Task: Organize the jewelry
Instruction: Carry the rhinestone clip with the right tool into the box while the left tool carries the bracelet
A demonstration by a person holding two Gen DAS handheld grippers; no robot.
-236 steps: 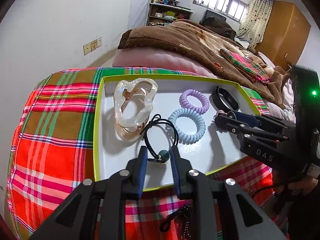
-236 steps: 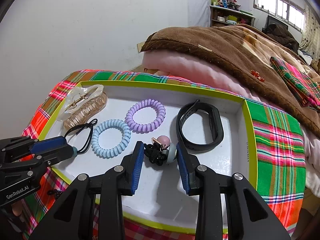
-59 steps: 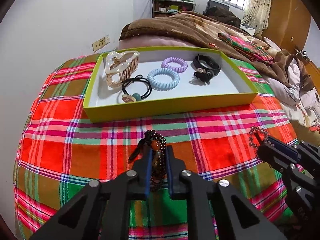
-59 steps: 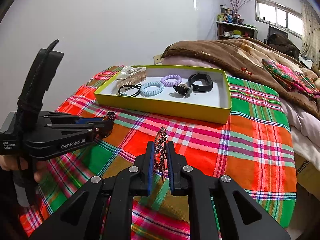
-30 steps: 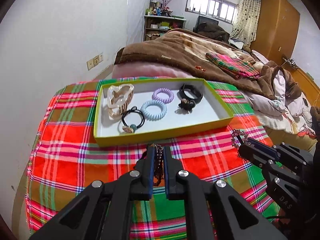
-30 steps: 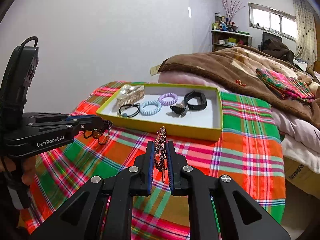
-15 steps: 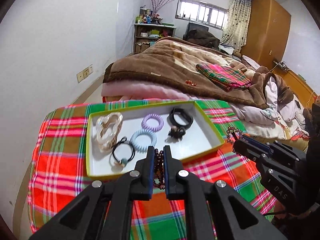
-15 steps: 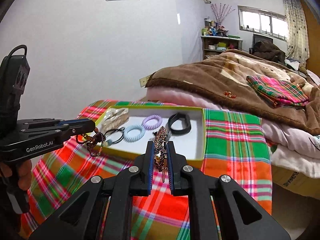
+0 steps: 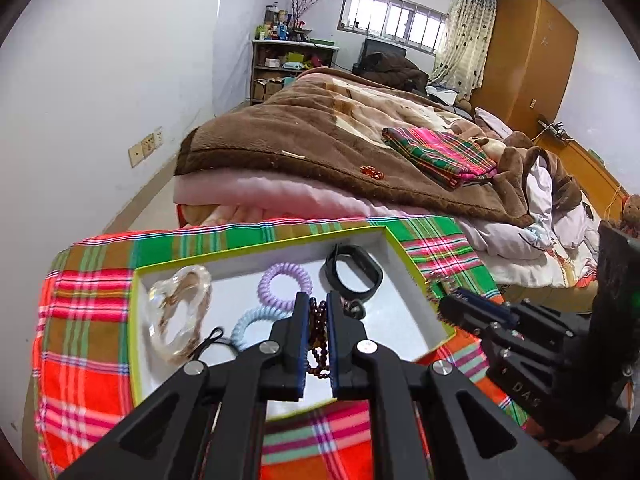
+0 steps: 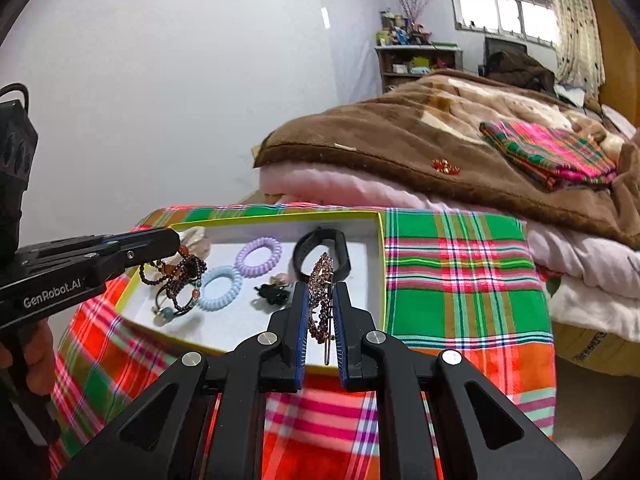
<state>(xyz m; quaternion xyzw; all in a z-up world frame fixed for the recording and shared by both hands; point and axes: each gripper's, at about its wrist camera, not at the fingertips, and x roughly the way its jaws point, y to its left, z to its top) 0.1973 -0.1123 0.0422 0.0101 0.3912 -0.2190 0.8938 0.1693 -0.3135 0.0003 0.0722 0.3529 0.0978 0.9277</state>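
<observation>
A yellow-rimmed white tray [image 9: 404, 249] [image 10: 381, 256] holds a clear hair claw [image 9: 178, 308], a purple coil tie [image 9: 285, 283] [image 10: 259, 257], a blue coil tie [image 9: 252, 322] [image 10: 218, 288], a black band [image 9: 353, 276] [image 10: 316, 240], a black hair tie [image 9: 214, 340] and a small black clip [image 10: 272, 292]. My left gripper [image 9: 317, 304] [image 10: 172, 240] is shut on a dark bead bracelet [image 9: 317, 336] [image 10: 178, 276] that hangs over the tray's left part. My right gripper [image 10: 320, 294] [image 9: 446, 304] is shut on a rhinestone hair clip [image 10: 320, 296] above the tray's front edge.
The tray lies on a red and green plaid cloth [image 9: 80, 320] [image 10: 456, 280]. Behind it is a bed with a brown blanket [image 9: 320, 136] [image 10: 400, 136] and a folded plaid cloth [image 9: 440, 156]. A white wall [image 10: 160, 100] stands at the left.
Both grippers have risen and moved forward to the tray, each still holding its item. The bracelet now hangs over the tray and the hair clip is at its front edge.
</observation>
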